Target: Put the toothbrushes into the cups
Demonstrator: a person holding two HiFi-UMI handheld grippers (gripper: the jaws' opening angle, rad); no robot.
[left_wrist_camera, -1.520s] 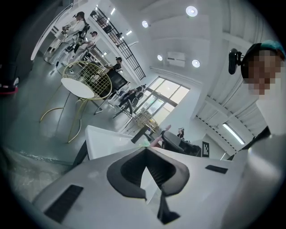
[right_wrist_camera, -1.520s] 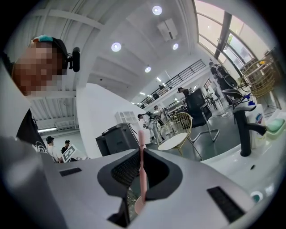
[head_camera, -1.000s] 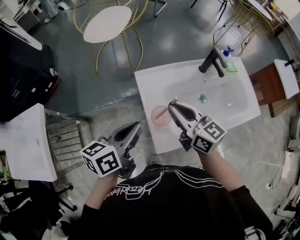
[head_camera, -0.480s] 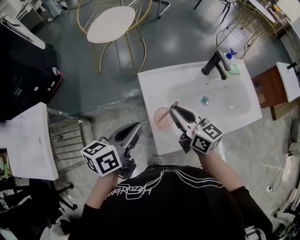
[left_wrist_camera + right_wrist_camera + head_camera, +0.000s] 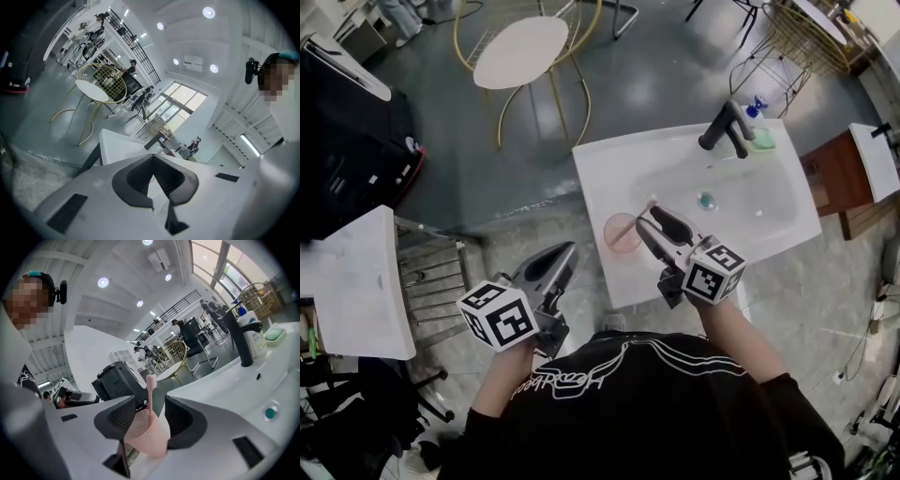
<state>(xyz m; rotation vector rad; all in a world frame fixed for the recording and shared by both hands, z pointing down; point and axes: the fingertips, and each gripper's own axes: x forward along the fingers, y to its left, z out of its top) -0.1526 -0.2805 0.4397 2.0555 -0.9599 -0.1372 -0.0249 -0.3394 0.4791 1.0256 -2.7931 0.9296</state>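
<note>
Open lab hall: freestanding washbasin (image 5: 600,187), round table (image 5: 520,52), mezzanine railing (image 5: 129,42).

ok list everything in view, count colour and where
cup: one, pink, on the basin's left counter
toothbrush: one, pink, upright in the cup
basin: one, white, centre right
tap: one, black, at the basin's far edge
soap: one, pale green, beside the tap
round table: one, white top with gold legs, beyond the basin
cabinet: one, brown, right of the basin
left gripper: grey, shut, empty, left of the basin
right gripper: grey, jaws have just been opening, apart around the cup, not pressing it
</note>
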